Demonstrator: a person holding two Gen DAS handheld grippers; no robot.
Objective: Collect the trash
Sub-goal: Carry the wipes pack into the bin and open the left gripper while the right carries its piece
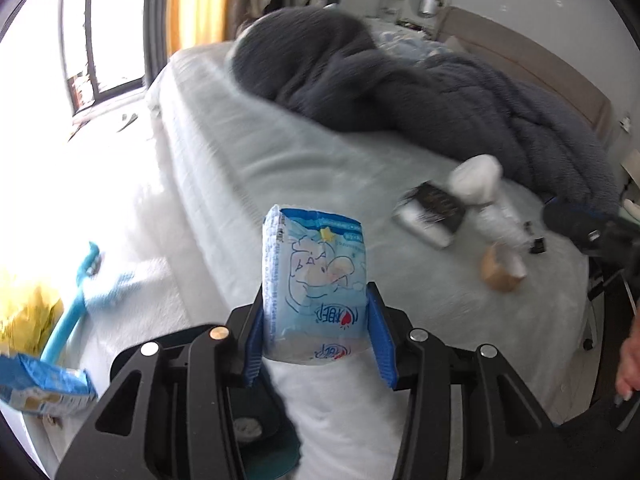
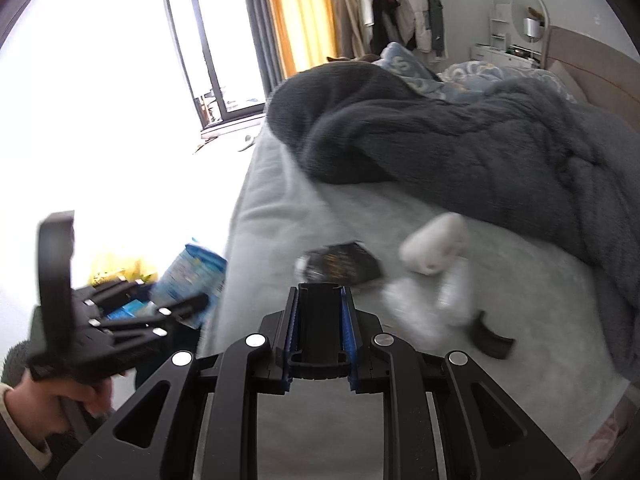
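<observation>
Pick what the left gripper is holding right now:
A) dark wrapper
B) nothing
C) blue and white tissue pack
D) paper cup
C: in the left wrist view the blue and white tissue pack sits clamped between the blue pads of the left gripper, while the dark wrapper and paper cup lie on the bed.

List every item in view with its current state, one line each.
Left tool: shut on the tissue pack.
Tissue pack: held upright, off the bed.
Right tool: shut on a black clip-like piece.
Dark blanket: bunched on the bed.
Black packet: lying flat on the bed.
White roll: lying on its side.
</observation>
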